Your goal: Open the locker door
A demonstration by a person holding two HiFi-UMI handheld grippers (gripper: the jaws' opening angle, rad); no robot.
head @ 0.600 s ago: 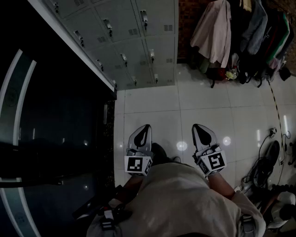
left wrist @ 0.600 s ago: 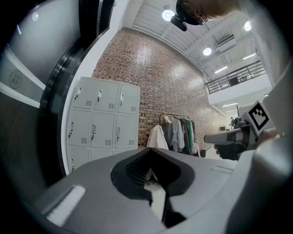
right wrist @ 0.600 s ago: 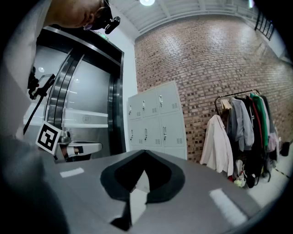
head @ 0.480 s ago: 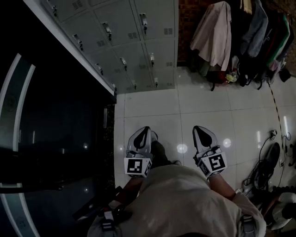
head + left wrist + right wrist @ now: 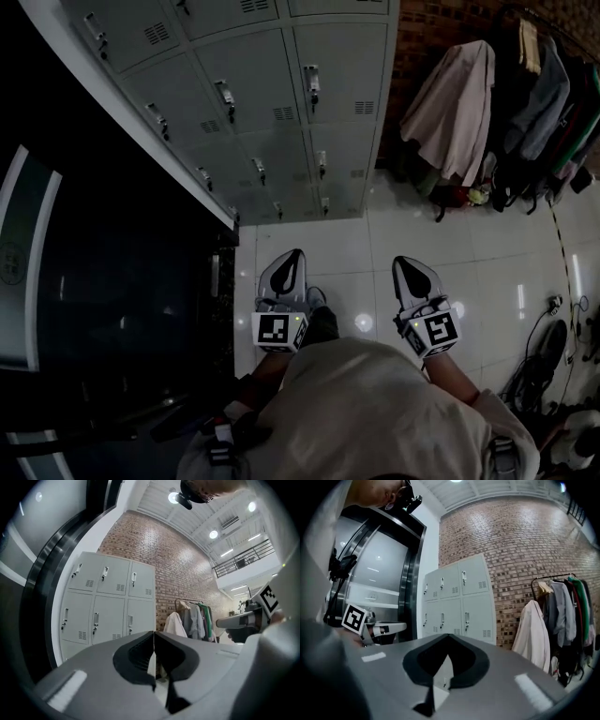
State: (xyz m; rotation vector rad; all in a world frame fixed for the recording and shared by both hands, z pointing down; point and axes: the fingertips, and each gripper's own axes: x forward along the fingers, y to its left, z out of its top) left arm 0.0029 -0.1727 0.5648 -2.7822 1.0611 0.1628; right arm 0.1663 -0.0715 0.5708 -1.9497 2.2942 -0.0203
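A grey bank of lockers (image 5: 262,103) stands against the brick wall, every door closed, each with a small latch handle (image 5: 311,82). It also fills the middle of the left gripper view as the lockers (image 5: 105,604) and of the right gripper view as the lockers (image 5: 459,604). My left gripper (image 5: 292,257) and right gripper (image 5: 405,262) are held side by side at waist height, both shut and empty, well short of the lockers and pointing toward them.
A rack of coats and jackets (image 5: 497,103) hangs on the brick wall right of the lockers. A dark glass-and-metal doorway (image 5: 103,281) runs along the left. Cables and gear (image 5: 548,366) lie on the glossy white tile floor (image 5: 487,253) at the right.
The head view has tilted up and moved nearer the lockers, so more of their doors show. Both grippers keep the same shut pose in front of the body.
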